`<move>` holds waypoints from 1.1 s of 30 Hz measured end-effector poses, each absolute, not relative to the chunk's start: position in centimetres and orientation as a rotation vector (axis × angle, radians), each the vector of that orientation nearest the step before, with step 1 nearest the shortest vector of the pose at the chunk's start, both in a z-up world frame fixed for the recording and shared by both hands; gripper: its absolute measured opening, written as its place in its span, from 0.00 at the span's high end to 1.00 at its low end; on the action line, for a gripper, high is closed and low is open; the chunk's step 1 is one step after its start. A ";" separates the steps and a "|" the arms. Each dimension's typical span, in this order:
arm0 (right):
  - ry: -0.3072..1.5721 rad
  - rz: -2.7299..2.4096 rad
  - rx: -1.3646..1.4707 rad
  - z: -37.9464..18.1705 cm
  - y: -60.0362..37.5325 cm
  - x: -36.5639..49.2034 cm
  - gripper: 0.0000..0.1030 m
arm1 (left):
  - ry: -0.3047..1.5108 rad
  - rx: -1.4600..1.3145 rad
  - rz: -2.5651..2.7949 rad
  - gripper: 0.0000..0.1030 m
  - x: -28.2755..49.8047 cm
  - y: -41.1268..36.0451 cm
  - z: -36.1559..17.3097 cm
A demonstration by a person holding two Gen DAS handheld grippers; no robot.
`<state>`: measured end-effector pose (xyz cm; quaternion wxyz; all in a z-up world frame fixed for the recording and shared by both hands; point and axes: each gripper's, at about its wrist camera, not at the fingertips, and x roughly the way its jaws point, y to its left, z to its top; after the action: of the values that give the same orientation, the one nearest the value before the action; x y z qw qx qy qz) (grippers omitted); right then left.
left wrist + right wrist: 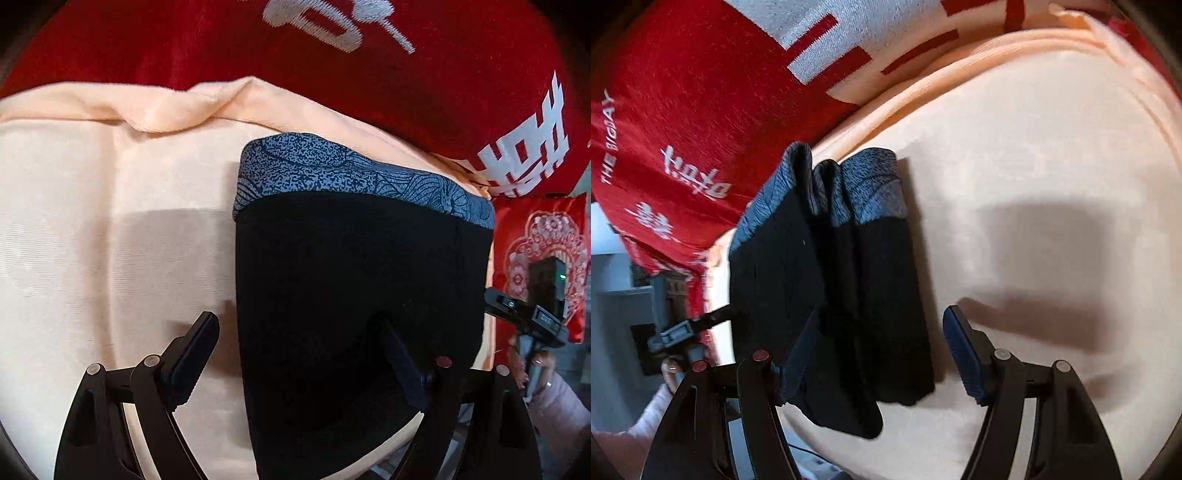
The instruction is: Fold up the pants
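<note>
Left gripper [299,354] hangs over the peach sheet [110,221], jaws spread wide — one finger above bare sheet, the other over the black pants [362,277], gripping nothing. The pants lie folded on the sheet, their blue-grey patterned band [351,173] toward the red blanket [184,44]. Right gripper [882,354] is released too, its left finger against the pants' near edge, its right finger over bare sheet. From that side the pants [831,266] show loose, stacked folds — a corner hangs past the sheet's edge.
</note>
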<state>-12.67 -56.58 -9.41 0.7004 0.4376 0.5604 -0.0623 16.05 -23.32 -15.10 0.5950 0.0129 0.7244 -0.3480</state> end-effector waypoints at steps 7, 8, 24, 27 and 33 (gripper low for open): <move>1.242 0.011 1.023 -11.3 -56.7 -11.5 0.30 | 1.720 -0.004 -0.841 0.03 16.4 -23.6 -16.8; 1.245 0.032 1.018 -11.5 -56.7 -11.3 0.30 | 1.723 -0.011 -0.849 0.03 16.3 -23.8 -17.1; 1.248 0.064 1.079 -12.5 -56.6 -9.7 0.53 | 1.535 0.071 -0.827 0.23 14.3 -26.5 -14.9; 1.227 0.060 1.099 -11.5 -56.3 -9.8 0.59 | 1.507 0.071 -0.836 0.37 14.0 -26.4 -13.5; 1.191 0.086 1.124 -9.1 -55.0 -10.3 0.62 | 1.508 0.033 -0.857 0.42 13.5 -24.4 -11.0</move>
<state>-10.32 -54.97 -9.14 0.6822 0.5011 0.5311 0.0381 13.53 -24.41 -10.97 0.6468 0.0143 0.6629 -0.3769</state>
